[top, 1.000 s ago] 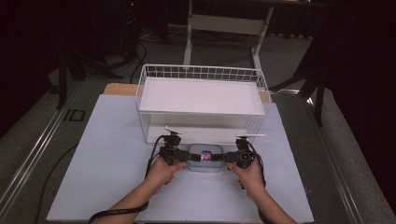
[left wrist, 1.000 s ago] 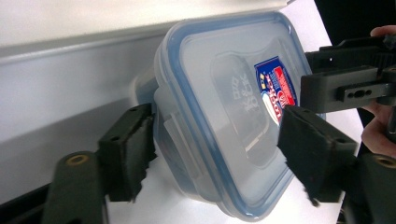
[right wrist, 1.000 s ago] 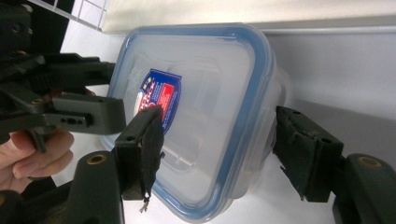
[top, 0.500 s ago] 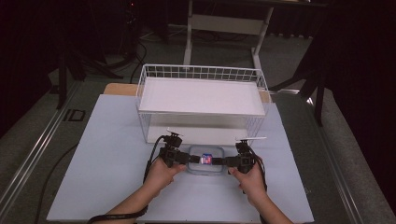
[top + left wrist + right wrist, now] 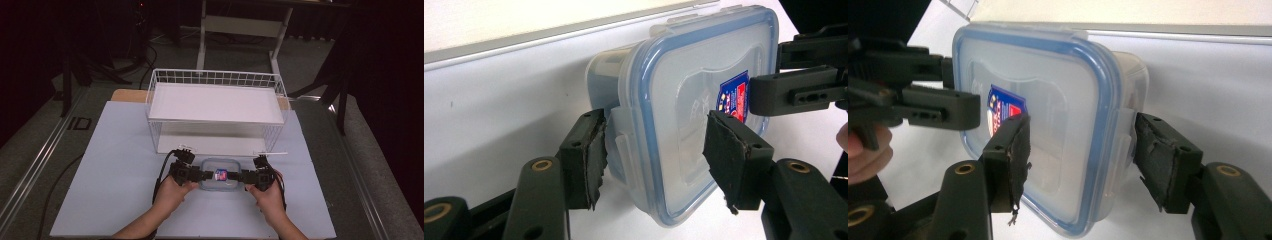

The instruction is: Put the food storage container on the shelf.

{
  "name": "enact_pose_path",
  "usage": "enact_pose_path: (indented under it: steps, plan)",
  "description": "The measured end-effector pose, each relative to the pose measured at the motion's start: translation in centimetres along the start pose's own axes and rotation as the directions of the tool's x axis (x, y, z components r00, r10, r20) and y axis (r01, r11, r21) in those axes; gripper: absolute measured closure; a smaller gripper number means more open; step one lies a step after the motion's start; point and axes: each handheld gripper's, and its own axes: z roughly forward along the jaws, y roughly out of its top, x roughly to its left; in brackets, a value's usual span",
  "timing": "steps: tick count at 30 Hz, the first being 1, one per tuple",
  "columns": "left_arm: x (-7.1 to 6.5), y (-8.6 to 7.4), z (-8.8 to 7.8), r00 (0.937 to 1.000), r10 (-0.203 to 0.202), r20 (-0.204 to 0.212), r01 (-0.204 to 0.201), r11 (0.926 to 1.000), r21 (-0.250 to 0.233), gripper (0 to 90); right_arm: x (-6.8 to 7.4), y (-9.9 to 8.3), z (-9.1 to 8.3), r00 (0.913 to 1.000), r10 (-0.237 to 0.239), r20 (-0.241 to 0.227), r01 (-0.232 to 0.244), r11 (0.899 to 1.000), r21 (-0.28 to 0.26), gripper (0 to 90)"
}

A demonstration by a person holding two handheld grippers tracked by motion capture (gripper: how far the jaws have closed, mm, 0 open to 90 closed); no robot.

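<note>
Two tiers of a white wire rack point(image 5: 215, 102) are seen at twelve o'clock on the bench point(image 5: 115, 145). Nearer, a clear blue-rimmed container point(image 5: 218, 174) is gripped at its end latches by the closing jaws of the left gripper point(image 5: 199, 176) and right gripper point(image 5: 243, 176).

One lidded container point(image 5: 219, 176), one wire rack point(image 5: 215, 112), two tools, left point(image 5: 202, 176), right point(image 5: 239, 176)

Both forearms enter from six o'clock. The left gripper point(image 5: 204, 176) points toward three o'clock, the right gripper point(image 5: 241, 176) toward nine, their tips facing each other. Each pair of jaws has just been closing, pads clamped above and below.
</note>
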Motion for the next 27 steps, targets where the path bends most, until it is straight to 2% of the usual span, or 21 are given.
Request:
enact_pose_path:
  steps: [3, 8, 10, 13, 16, 18, 21, 23, 27]
  plan:
    - [-0.1, -0.2, -0.2, 1.0000, -0.005, -0.007, 0.005, 1.0000, 0.001, 44.2, 0.1, 0.0, 0.0, 1.0000, 0.002, 0.000, -0.002, 1.000, 0.003, 40.7]
    - [-0.1, 0.2, -0.9, 0.9999, -0.001, -0.011, 0.001, 0.9997, -0.023, 44.2, 0.6, 0.4, -0.1, 0.9997, -0.026, 0.002, 0.026, 1.000, -0.003, 40.7]
    - [-0.1, 1.1, -1.8, 0.9994, 0.025, -0.022, -0.027, 0.9976, -0.064, 44.2, 1.2, 1.3, -0.4, 0.9986, -0.053, 0.005, 0.053, 0.998, -0.032, 40.7]
    - [0.1, 2.0, -2.3, 0.9992, 0.034, -0.024, -0.036, 0.9948, -0.095, 44.2, 1.7, 2.5, -0.6, 0.9967, -0.079, 0.017, 0.080, 0.995, -0.065, 40.7]
    - [0.6, 2.7, -2.5, 0.9994, 0.029, -0.021, -0.031, 0.9924, -0.119, 44.3, 1.9, 3.6, -0.6, 0.9962, -0.084, 0.024, 0.086, 0.992, -0.089, 40.6]
    - [1.1, 3.1, -2.3, 0.9994, 0.025, -0.022, -0.028, 0.9900, -0.138, 44.3, 1.9, 4.2, -0.4, 0.9956, -0.088, 0.030, 0.091, 0.991, -0.102, 40.6]
    - [1.5, 3.5, -2.1, 0.9991, 0.032, -0.028, -0.035, 0.9894, -0.141, 44.3, 1.7, 4.7, 0.0, 0.9960, -0.085, 0.029, 0.087, 0.990, -0.114, 40.5]
    - [2.0, 3.9, -1.7, 0.9987, 0.038, -0.034, -0.043, 0.9876, -0.151, 44.2, 1.2, 5.3, 0.5, 0.9962, -0.082, 0.029, 0.085, 0.988, -0.130, 40.5]
    - [2.6, 4.1, -1.0, 0.9979, 0.040, -0.051, -0.047, 0.9880, -0.147, 44.2, 0.4, 5.7, 1.4, 0.9963, -0.083, 0.022, 0.085, 0.988, -0.129, 40.4]
